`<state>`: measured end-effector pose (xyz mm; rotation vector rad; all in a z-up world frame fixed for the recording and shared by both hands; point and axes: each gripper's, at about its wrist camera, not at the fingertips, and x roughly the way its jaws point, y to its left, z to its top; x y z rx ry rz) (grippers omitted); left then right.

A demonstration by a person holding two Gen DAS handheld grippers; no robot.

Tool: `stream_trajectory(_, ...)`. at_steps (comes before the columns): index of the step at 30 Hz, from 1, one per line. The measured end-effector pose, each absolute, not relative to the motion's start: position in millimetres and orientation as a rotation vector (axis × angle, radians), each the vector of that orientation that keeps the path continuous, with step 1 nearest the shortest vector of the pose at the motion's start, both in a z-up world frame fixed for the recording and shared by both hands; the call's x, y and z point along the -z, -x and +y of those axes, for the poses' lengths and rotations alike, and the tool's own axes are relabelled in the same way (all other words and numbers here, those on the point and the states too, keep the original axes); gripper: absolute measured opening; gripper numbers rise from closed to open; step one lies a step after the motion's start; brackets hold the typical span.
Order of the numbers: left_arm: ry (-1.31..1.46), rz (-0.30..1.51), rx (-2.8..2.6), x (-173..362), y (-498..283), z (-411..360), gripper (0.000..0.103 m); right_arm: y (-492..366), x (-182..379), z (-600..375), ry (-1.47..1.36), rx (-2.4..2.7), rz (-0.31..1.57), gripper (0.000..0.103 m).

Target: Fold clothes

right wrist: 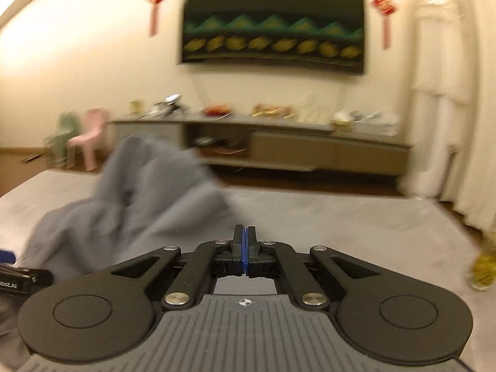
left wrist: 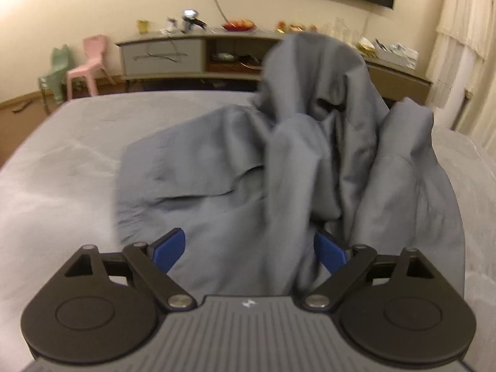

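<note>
A grey garment [left wrist: 279,167] lies crumpled on the grey bed [left wrist: 62,161]. Its far part rises in a blurred peak [left wrist: 313,62] with no visible hold on it. My left gripper [left wrist: 249,249] is open over the garment's near edge, and cloth lies between its blue pads [left wrist: 169,246] and drapes against the right one. In the right wrist view the garment [right wrist: 124,204] is a blurred heap to the left. My right gripper [right wrist: 245,232] is shut above bare bed to the right of the heap, with nothing seen between its pads. A part of the left gripper [right wrist: 21,277] shows at the left edge.
A long low sideboard [right wrist: 279,142] with dishes and clutter stands against the far wall beyond the bed [right wrist: 356,226], under a dark wall screen [right wrist: 272,21]. A pink chair [left wrist: 88,62] and a green chair [left wrist: 54,71] stand at the left. Pale curtains [right wrist: 449,93] hang at the right.
</note>
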<state>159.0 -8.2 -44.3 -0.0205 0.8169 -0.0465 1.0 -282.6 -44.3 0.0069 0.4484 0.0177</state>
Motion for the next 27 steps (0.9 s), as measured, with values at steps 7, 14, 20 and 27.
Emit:
stream_trajectory(7, 0.054, 0.829, 0.161, 58.1, -195.9, -5.7, 0.002, -62.4, 104.0, -288.1, 0.006, -0.045, 0.667, 0.100)
stream_trajectory(14, 0.124, 0.658, 0.080, 4.9, -128.0, 94.4, 0.002, -82.9, 126.1, -317.2, -0.165, -0.136, 0.765, 0.013)
stream_trajectory(20, 0.117, 0.674, 0.053, 44.0, -105.7, 122.9, 0.002, -50.1, 66.5, -328.6, -0.275, -0.181, 0.571, 0.002)
stream_trajectory(27, -0.006, 0.737, 0.321, 59.0, -85.3, 110.3, 0.003, 2.8, 4.7, -357.9, 0.004, 0.258, 0.262, 0.000)
